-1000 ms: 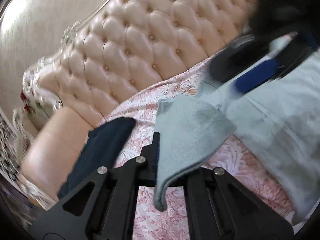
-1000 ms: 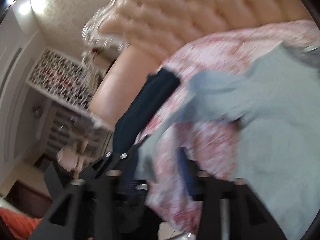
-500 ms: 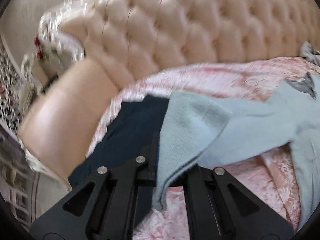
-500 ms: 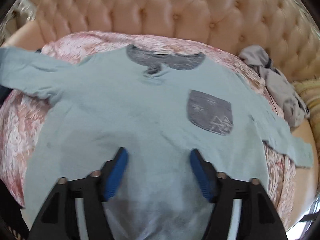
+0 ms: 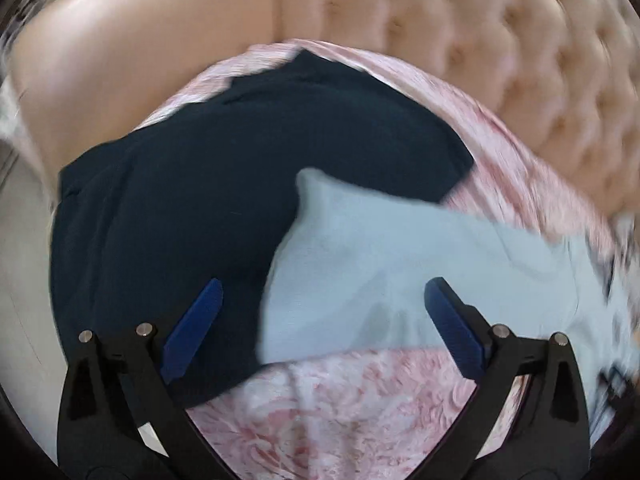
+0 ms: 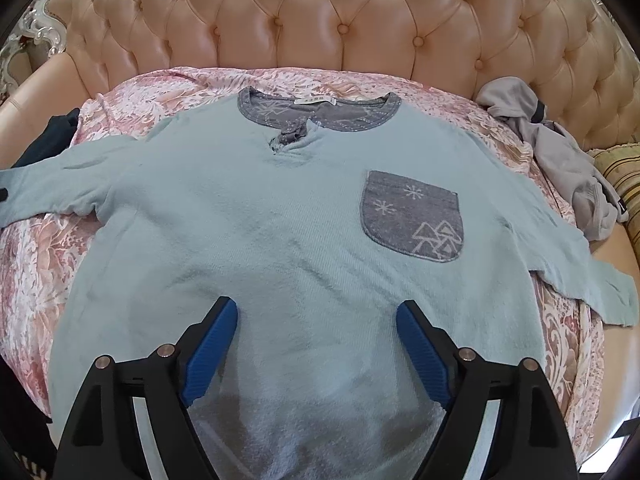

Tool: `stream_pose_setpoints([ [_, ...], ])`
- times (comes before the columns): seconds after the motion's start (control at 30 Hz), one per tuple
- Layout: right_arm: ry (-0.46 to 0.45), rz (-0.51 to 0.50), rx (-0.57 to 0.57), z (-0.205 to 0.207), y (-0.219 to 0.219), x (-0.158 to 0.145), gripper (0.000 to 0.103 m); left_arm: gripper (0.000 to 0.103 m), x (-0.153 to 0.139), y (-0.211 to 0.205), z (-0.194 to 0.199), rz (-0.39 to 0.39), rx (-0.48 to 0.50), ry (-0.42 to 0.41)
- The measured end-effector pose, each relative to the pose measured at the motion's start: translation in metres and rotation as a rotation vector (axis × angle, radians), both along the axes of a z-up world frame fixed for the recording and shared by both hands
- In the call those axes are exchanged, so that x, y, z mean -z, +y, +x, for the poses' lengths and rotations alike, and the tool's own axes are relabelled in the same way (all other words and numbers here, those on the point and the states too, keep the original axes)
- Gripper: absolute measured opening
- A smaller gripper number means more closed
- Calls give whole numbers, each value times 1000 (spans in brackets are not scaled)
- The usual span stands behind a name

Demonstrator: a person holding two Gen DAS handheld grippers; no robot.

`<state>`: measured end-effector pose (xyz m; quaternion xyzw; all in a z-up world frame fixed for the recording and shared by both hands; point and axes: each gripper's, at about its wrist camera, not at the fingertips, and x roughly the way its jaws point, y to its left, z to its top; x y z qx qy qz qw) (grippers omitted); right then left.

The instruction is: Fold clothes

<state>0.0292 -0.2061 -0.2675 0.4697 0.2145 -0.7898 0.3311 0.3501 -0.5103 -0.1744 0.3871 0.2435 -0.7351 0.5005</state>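
Observation:
A light blue long-sleeved shirt (image 6: 288,224) with a grey collar and a grey patterned chest pocket (image 6: 414,216) lies spread flat, front up, on the pink floral cover (image 6: 36,264). My right gripper (image 6: 316,314) hangs open above its lower body, with nothing between the blue pads. In the left wrist view the shirt's sleeve (image 5: 360,268) lies loose, its cuff end resting on a dark navy garment (image 5: 224,176). My left gripper (image 5: 322,296) is open above that sleeve and holds nothing.
A tufted peach leather sofa back (image 6: 320,20) runs behind the cover, with an armrest (image 5: 132,60) on the left. A crumpled grey garment (image 6: 560,148) lies at the right, beside a striped cushion (image 6: 624,176). The navy garment's edge (image 6: 48,140) shows at far left.
My left gripper has let go of the sleeve and opened; the sleeve now lies on the navy garment. The right view has steadied over the spread shirt.

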Motion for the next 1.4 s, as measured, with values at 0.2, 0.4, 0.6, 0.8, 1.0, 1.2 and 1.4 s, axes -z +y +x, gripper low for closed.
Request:
stream_pose_setpoints([
  [0.2, 15, 10, -7, 2, 0, -5, 88, 101, -24, 43, 8, -102, -25, 69],
  [0.4, 98, -17, -44, 25, 9, -26, 88, 102, 0, 199, -63, -3, 534, 67],
  [0.6, 259, 57, -227, 116, 57, -36, 88, 102, 52, 283, -68, 227, 718, 63],
  [0.8, 166, 86, -89, 126, 117, 0, 88, 102, 88, 316, -72, 309, 777, -21],
  [1.0, 40, 0, 0, 101, 138, 6, 97, 98, 101, 331, -88, 245, 805, -127],
  [1.2, 21, -92, 65, 91, 160, -11, 97, 92, 99, 339, -91, 236, 806, -165],
  [1.4, 134, 43, 94, 81, 170, -13, 97, 94, 97, 344, -91, 218, 821, -182],
])
